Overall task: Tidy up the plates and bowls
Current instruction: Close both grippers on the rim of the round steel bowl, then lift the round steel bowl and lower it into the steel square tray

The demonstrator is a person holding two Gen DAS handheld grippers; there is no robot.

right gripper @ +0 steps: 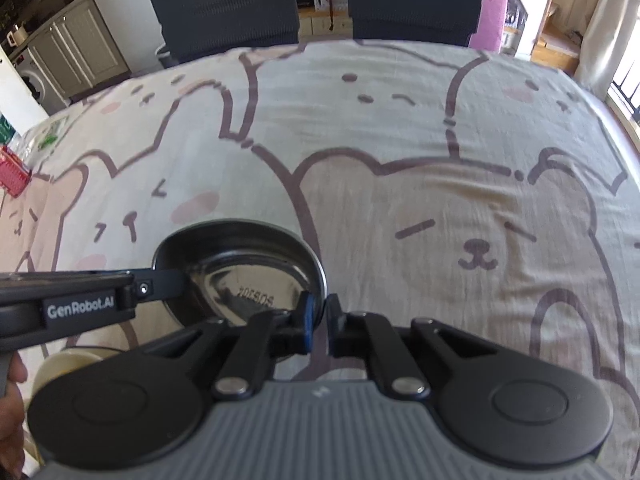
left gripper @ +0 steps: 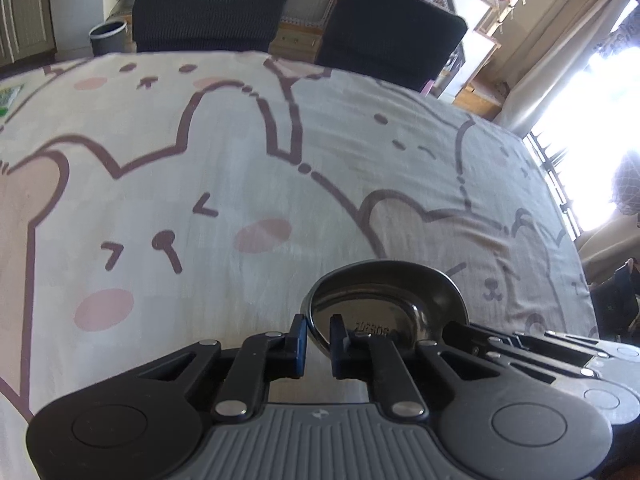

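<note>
A shiny steel bowl [left gripper: 384, 300] is held between both grippers above the bear-print tablecloth [left gripper: 240, 160]. My left gripper [left gripper: 319, 340] is shut on the bowl's left rim, one finger inside and one outside. The same steel bowl [right gripper: 244, 264] shows in the right wrist view, where my right gripper [right gripper: 320, 320] is shut on its right rim. The left gripper's arm [right gripper: 80, 300] reaches in from the left onto the bowl's other side. A cream bowl [right gripper: 68, 364] sits low at the left, partly hidden behind my right gripper's body.
Two dark chairs [left gripper: 212, 4] [right gripper: 416, 0] stand at the table's far edge. A red item [right gripper: 14, 178] and green-printed packaging [right gripper: 52, 136] lie at the table's left edge. A grey bin [left gripper: 108, 36] stands on the floor beyond. A bright window [left gripper: 592, 120] is at right.
</note>
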